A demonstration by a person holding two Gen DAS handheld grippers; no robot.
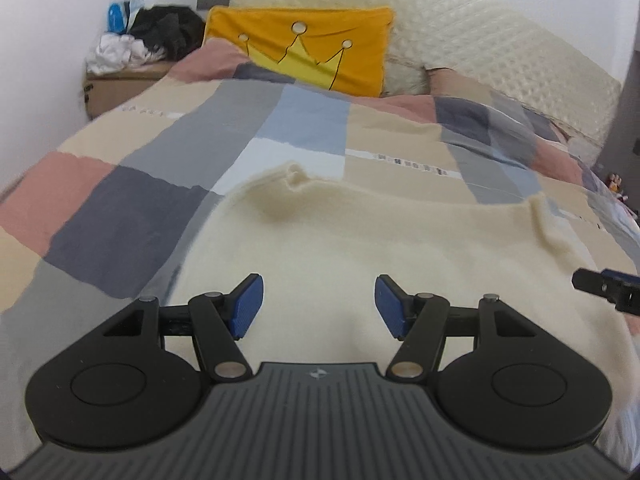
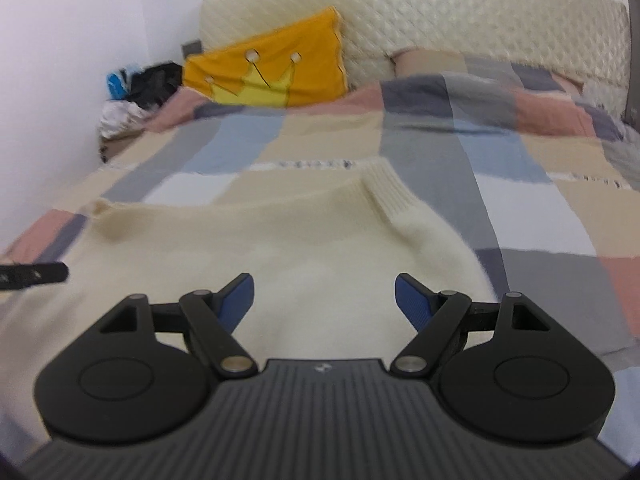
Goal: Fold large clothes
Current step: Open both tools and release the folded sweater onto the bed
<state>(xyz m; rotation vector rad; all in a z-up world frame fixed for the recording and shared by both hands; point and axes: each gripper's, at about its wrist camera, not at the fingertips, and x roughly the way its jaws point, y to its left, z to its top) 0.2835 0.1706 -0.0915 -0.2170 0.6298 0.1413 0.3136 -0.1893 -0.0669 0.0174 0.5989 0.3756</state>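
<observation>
A cream knitted sweater [image 1: 360,248] lies spread flat on the patchwork bedspread [image 1: 120,208]. In the right wrist view the sweater [image 2: 248,248] shows a ribbed cuff [image 2: 390,192] at its far right edge. My left gripper [image 1: 318,304] hovers over the near part of the sweater, open, nothing between its blue pads [image 1: 246,306]. My right gripper [image 2: 324,304] is likewise open and empty above the cloth. The right gripper's finger [image 1: 604,288] shows at the right edge of the left wrist view. One left finger [image 2: 36,274] shows at the left edge of the right wrist view.
An orange crown pillow [image 1: 304,48] leans on the quilted cream headboard [image 1: 500,40] at the far end. A heap of dark and white clothes [image 1: 152,36] sits on a cardboard box [image 1: 116,88] by the white wall at far left.
</observation>
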